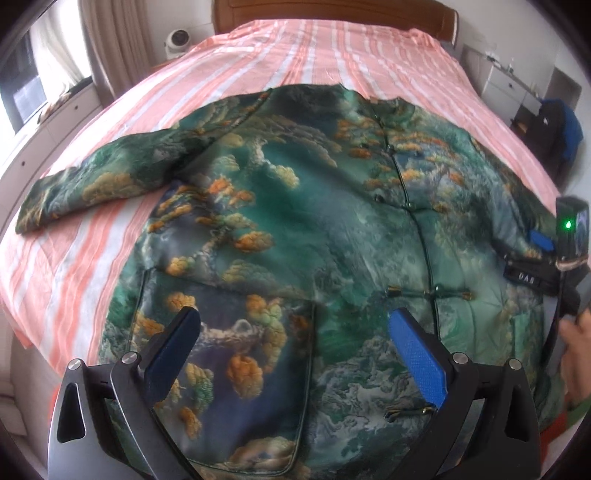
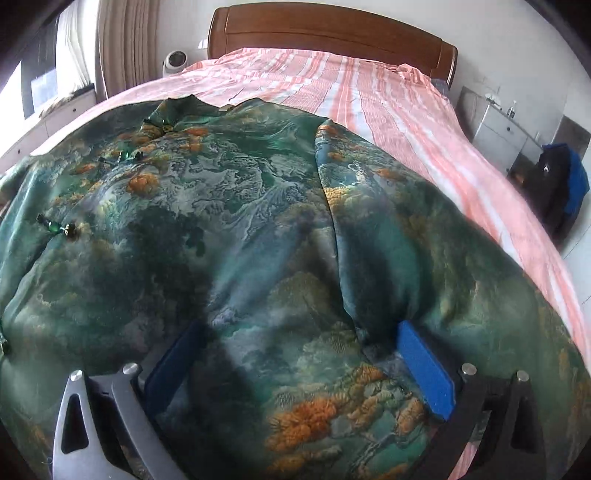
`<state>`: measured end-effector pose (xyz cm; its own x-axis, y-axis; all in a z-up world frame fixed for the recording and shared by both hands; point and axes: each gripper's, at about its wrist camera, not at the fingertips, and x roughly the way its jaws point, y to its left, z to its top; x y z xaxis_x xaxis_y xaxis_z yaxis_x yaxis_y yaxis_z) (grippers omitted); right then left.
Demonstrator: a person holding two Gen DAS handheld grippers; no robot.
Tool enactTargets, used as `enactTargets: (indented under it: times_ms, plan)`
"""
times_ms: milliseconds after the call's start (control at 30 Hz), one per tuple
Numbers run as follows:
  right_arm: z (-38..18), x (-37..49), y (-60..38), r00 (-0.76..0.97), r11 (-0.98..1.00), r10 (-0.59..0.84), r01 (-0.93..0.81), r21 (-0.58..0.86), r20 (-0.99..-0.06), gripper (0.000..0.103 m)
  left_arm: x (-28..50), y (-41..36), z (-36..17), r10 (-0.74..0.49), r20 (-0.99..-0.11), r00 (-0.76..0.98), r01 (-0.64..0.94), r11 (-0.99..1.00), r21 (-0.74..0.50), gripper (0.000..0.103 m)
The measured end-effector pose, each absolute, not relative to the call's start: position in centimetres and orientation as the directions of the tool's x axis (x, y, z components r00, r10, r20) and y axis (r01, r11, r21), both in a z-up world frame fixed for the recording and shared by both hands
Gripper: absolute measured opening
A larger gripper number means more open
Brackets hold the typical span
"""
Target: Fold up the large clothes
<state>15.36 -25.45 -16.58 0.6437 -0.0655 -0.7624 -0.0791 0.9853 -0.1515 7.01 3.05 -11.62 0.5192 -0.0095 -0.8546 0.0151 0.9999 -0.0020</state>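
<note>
A large green padded jacket (image 1: 295,206) with an orange and teal landscape print lies front up on the bed, its knot buttons closed down the middle. Its left sleeve (image 1: 92,184) stretches out to the left over the sheet. My left gripper (image 1: 293,317) is open and empty, just above the jacket's lower front with its patch pocket (image 1: 229,354). In the right wrist view the jacket (image 2: 236,236) fills the frame and its right sleeve (image 2: 388,229) lies folded along the body. My right gripper (image 2: 301,332) is open, low over the cloth near that sleeve; it also shows in the left wrist view (image 1: 543,240).
The bed has a pink and white striped sheet (image 1: 332,48) and a wooden headboard (image 2: 332,33). A white fan (image 2: 175,61) stands at the far left by curtains. White drawers (image 2: 502,125) and a black and blue bag (image 2: 561,181) stand to the right of the bed.
</note>
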Motion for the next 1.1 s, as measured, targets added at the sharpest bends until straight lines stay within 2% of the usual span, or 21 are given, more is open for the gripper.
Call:
enactTargets:
  times_ms: [133, 500, 733, 900, 1100]
  plan:
    - [-16.7, 15.2, -25.4, 0.645, 0.986, -0.062, -0.079, -0.148, -0.761, 0.103, 6.7, 2.2, -11.8, 0.015, -0.849, 0.528, 0.04, 0.998, 0.043, 0.102]
    - [-16.7, 15.2, -25.4, 0.646, 0.986, -0.062, -0.078, -0.146, -0.761, 0.103, 7.1, 0.8, -13.5, 0.005, -0.885, 0.465, 0.024, 1.0, 0.019, 0.102]
    - [-16.7, 15.2, -25.4, 0.646, 0.986, -0.062, -0.079, -0.147, -0.761, 0.103, 6.3, 1.2, -11.7, 0.04, -0.853, 0.521, 0.027, 0.998, 0.063, 0.103]
    - [-16.7, 15.2, -25.4, 0.646, 0.986, -0.062, -0.079, -0.147, -0.761, 0.103, 6.6, 1.7, -13.4, 0.103, -0.855, 0.508, -0.015, 0.994, 0.111, 0.102]
    - [-16.7, 15.2, -25.4, 0.646, 0.986, -0.062, -0.079, -0.147, -0.761, 0.103, 5.9, 2.0, -14.0, 0.089, -0.859, 0.505, 0.016, 0.994, 0.113, 0.102]
